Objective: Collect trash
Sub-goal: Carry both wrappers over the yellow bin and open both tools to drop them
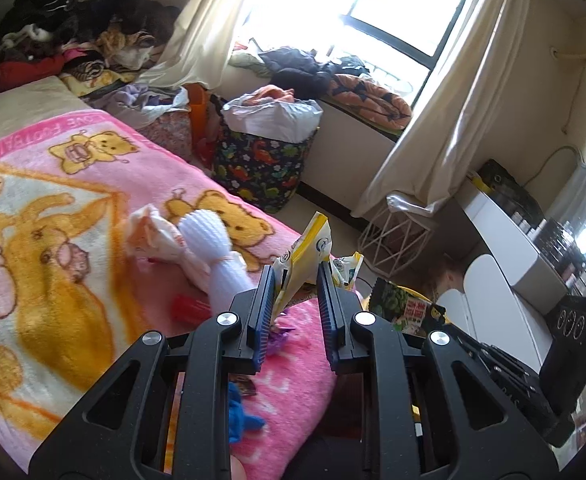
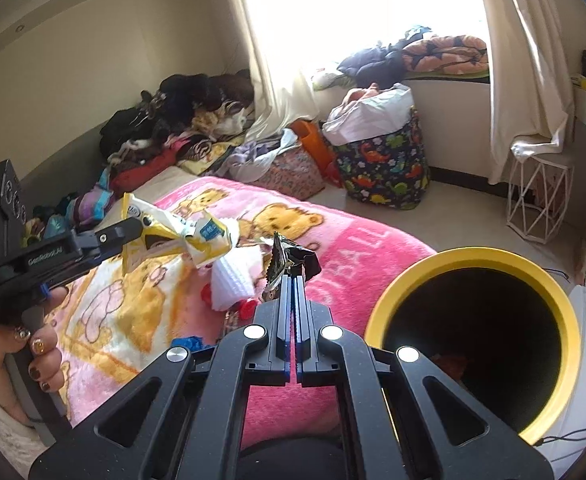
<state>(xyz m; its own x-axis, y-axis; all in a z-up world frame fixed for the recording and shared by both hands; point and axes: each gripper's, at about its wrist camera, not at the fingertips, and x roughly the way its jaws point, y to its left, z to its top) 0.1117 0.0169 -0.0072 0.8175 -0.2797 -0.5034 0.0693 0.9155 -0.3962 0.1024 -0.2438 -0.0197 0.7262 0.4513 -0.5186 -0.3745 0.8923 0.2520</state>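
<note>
My left gripper (image 1: 296,270) is shut on a crumpled yellow-and-white wrapper (image 1: 303,254), held above the pink bear blanket (image 1: 73,208). From the right wrist view that left gripper (image 2: 135,230) and its wrapper (image 2: 185,240) show at the left, in a person's hand. My right gripper (image 2: 291,278) is shut on a dark foil packet (image 2: 291,258); the same packet (image 1: 401,304) shows green print in the left wrist view. A yellow-rimmed bin (image 2: 473,254) with a dark inside stands just right of it. A white foam mesh sleeve (image 1: 217,248), crumpled tissue (image 1: 153,232), a red scrap (image 1: 185,308) and a blue scrap (image 1: 241,412) lie on the blanket.
A dinosaur-print hamper (image 1: 261,160) stuffed with white plastic stands on the floor beyond the bed. A white wire stool (image 1: 397,236) is by the curtain. Clothes are piled at the bed's far end (image 1: 85,16) and on the window ledge. A white desk (image 1: 505,248) runs along the right.
</note>
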